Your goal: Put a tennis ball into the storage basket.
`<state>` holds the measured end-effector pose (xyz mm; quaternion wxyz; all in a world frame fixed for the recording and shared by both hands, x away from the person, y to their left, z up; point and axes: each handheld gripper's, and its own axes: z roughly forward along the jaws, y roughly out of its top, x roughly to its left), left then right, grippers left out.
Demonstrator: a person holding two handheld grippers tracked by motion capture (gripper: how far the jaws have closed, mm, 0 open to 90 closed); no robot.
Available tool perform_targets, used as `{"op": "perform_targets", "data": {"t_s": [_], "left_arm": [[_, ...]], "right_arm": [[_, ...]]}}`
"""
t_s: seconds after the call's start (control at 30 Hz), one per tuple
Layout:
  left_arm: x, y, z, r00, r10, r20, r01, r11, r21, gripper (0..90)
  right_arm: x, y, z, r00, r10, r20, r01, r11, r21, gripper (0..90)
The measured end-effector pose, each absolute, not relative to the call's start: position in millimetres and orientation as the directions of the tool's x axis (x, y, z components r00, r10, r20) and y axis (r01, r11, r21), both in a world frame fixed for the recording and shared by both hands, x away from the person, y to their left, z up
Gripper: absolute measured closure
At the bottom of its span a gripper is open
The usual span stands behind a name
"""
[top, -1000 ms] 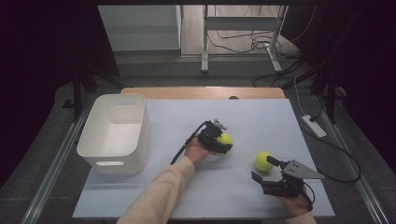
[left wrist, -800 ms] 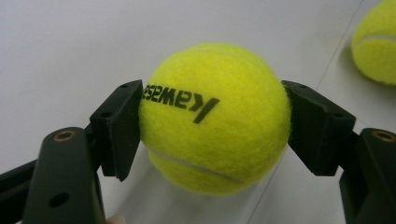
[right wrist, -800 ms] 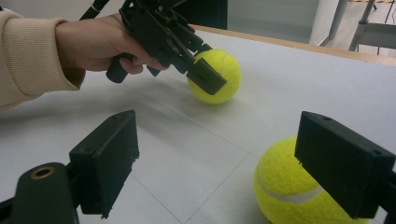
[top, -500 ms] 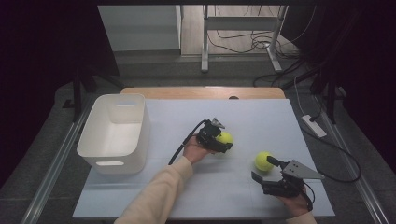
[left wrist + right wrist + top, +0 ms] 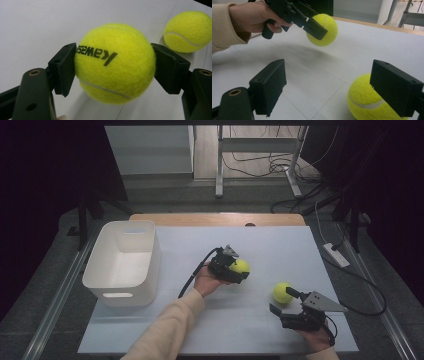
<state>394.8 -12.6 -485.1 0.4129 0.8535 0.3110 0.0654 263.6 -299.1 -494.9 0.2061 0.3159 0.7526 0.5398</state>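
Observation:
A yellow tennis ball (image 5: 115, 62) sits clamped between both black pads of my left gripper (image 5: 115, 68), which is shut on it. In the high view this gripper (image 5: 240, 269) holds the ball (image 5: 243, 265) near the table's middle. The right gripper view shows that ball (image 5: 324, 27) a little above the white surface, with its shadow below. A second tennis ball (image 5: 281, 291) rests on the table at the front right. My right gripper (image 5: 332, 85) stands open there, and its right-hand jaw partly covers this ball (image 5: 364, 105), which lies off to that side.
A white plastic bin (image 5: 156, 254) stands on the table's left side. The white table sheet (image 5: 280, 245) lies bare behind the balls, with a wooden edge (image 5: 215, 219) at the back. A power strip (image 5: 336, 254) and cables lie on the floor to the right.

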Motion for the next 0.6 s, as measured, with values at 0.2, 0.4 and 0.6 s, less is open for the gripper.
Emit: {"op": "perform_targets", "data": {"t_s": [0.2, 0.4, 0.6], "left_arm": [[392.4, -9.3, -480.1, 0.797, 0.587, -0.139, 0.469, -0.457, 0.756, 26.4], [390.4, -3.5, -473.0, 0.798, 0.586, -0.139, 0.460, -0.444, 0.769, 26.4], [388.5, -0.9, -468.3, 0.797, 0.587, -0.142, 0.453, -0.427, 0.783, 26.4]], "right_arm": [[263.5, -299.4, -494.8, -0.715, 0.698, 0.031, 0.252, 0.217, 0.943, 13.5], [263.5, -299.1, -494.8, -0.714, 0.699, 0.031, 0.252, 0.216, 0.943, 13.5], [263.3, -298.3, -494.8, -0.715, 0.698, 0.027, 0.248, 0.217, 0.944, 13.5]]}}
